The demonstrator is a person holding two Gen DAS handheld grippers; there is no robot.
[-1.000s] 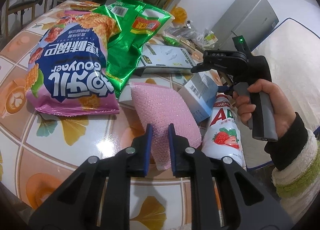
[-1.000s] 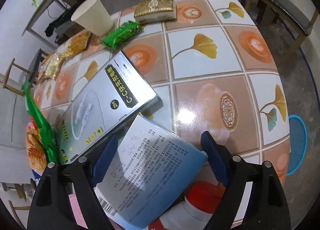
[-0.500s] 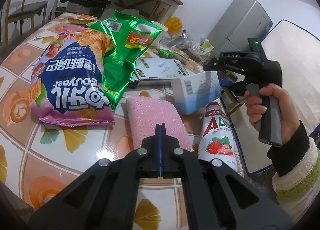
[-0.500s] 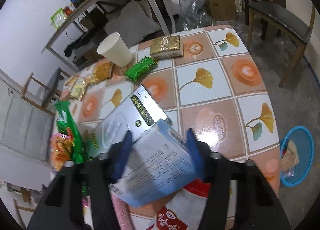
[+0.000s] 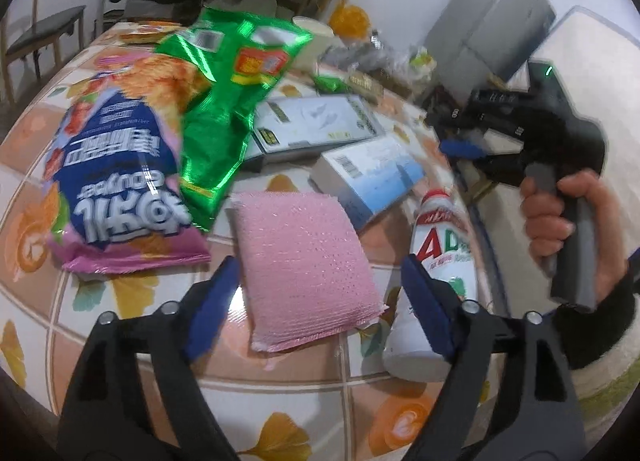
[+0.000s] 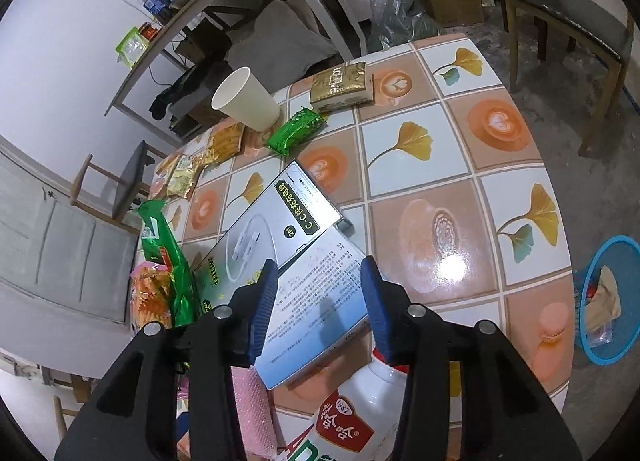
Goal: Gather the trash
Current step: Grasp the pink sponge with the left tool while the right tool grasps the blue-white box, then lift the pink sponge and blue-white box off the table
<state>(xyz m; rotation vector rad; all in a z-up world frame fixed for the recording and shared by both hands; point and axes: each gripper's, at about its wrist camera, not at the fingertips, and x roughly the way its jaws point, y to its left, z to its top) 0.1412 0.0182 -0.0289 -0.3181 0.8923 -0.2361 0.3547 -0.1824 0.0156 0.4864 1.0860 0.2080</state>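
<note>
My left gripper (image 5: 320,301) is open, its blue pads on either side of a pink scouring sponge (image 5: 304,261) lying on the tiled table (image 5: 280,393). A white AD drink bottle (image 5: 440,261) lies to its right. My right gripper (image 6: 320,297) is open above a light-blue box (image 6: 316,309), which lies on the table and leans on a grey cable box (image 6: 276,229). In the left wrist view the blue box (image 5: 372,177) lies below the right gripper (image 5: 464,149). A pink-and-blue chip bag (image 5: 116,165) and a green bag (image 5: 228,101) lie at left.
A paper cup (image 6: 244,105), a gold packet (image 6: 342,83), a small green wrapper (image 6: 294,135) and several snack packets (image 6: 200,157) sit at the far side. A blue basket (image 6: 608,301) with trash stands on the floor at right. Chairs stand around the table.
My left gripper went from shut to wide open around the sponge. My right gripper let go of the light-blue box, which now lies on the table, and pulled back a little.
</note>
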